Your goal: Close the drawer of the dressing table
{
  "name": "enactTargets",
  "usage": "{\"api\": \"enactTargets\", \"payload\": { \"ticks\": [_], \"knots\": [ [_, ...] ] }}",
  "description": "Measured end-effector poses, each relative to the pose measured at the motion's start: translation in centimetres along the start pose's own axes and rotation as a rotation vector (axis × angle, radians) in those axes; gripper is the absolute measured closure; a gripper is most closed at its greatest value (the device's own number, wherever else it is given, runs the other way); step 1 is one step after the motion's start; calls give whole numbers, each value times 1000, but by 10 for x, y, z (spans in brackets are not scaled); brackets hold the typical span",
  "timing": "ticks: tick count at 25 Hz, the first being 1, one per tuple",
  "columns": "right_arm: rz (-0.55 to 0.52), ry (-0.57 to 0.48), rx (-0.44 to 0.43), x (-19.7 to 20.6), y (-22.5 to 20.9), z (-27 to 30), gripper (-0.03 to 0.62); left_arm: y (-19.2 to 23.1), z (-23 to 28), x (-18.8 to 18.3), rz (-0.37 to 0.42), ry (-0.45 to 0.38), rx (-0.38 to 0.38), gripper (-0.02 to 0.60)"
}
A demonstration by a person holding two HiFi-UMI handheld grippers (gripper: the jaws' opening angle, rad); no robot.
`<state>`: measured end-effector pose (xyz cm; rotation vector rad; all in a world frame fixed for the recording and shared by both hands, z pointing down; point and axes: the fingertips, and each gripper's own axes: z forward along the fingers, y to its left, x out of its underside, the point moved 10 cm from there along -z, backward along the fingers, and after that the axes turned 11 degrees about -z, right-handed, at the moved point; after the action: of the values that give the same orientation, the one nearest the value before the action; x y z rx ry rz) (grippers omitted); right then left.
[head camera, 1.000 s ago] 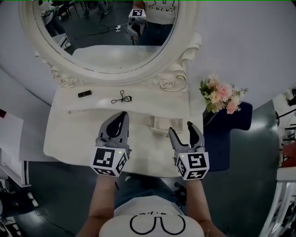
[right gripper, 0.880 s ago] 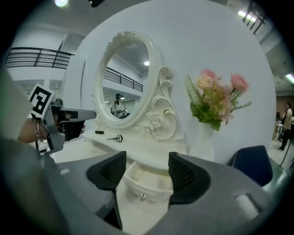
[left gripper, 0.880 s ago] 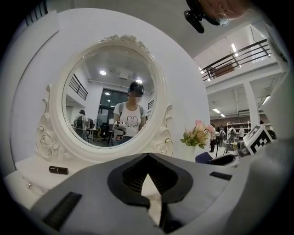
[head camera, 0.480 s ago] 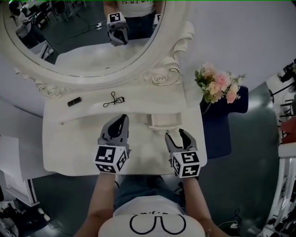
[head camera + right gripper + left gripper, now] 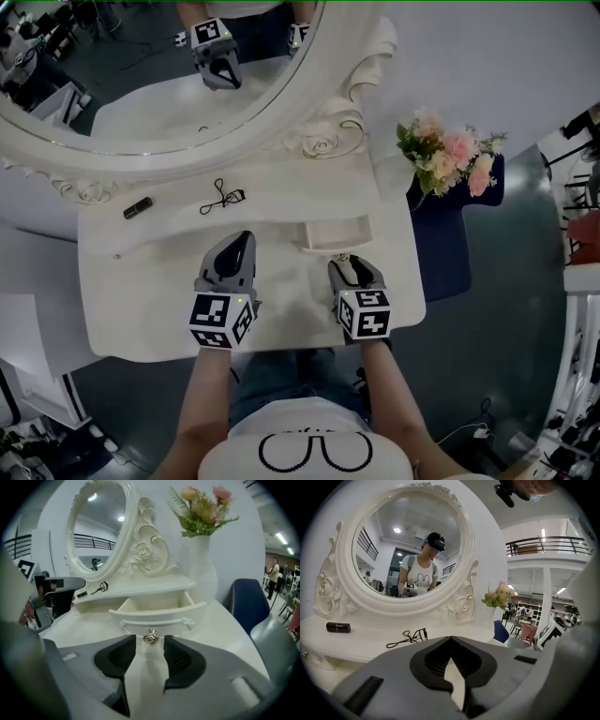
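Note:
The white dressing table (image 5: 141,291) has a small drawer (image 5: 333,232) pulled out at its right side. In the right gripper view the drawer (image 5: 154,613) is empty inside, with a metal knob (image 5: 150,638) on its curved front. My right gripper (image 5: 350,266) points at that front. Its jaws are closing, and the knob sits just at their tips with a gap on both sides; the pads do not press on it. My left gripper (image 5: 240,242) hovers over the tabletop to the left of the drawer. Its jaws (image 5: 451,638) are shut on nothing.
A big oval mirror (image 5: 187,84) stands at the back. On the shelf below it lie an eyelash curler (image 5: 221,196) and a small black tube (image 5: 137,208). A vase of pink flowers (image 5: 448,150) and a blue chair (image 5: 455,248) stand at the right.
Both grippers have come down toward the tabletop. The right gripper's jaws have narrowed and now sit at the drawer's front. The left gripper stays shut.

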<state>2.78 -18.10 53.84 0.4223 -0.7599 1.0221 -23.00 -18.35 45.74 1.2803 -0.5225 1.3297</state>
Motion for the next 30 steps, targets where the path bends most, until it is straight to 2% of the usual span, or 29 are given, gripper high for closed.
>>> {"api": "enactTargets", "payload": {
  "ticks": [2, 4, 14, 30],
  "knots": [
    [-1, -5, 19, 0, -1, 2, 465, 3, 1, 1, -6, 6, -4, 584],
    [0, -9, 20, 1, -1, 2, 488, 5, 3, 2, -12, 11, -8, 583],
    [-11, 10, -15, -5, -4, 2, 491, 2, 7, -4, -15, -3, -20, 584],
    [0, 24, -1, -35, -9, 31, 493, 14, 2, -26, -9, -35, -42, 583]
  ]
}}
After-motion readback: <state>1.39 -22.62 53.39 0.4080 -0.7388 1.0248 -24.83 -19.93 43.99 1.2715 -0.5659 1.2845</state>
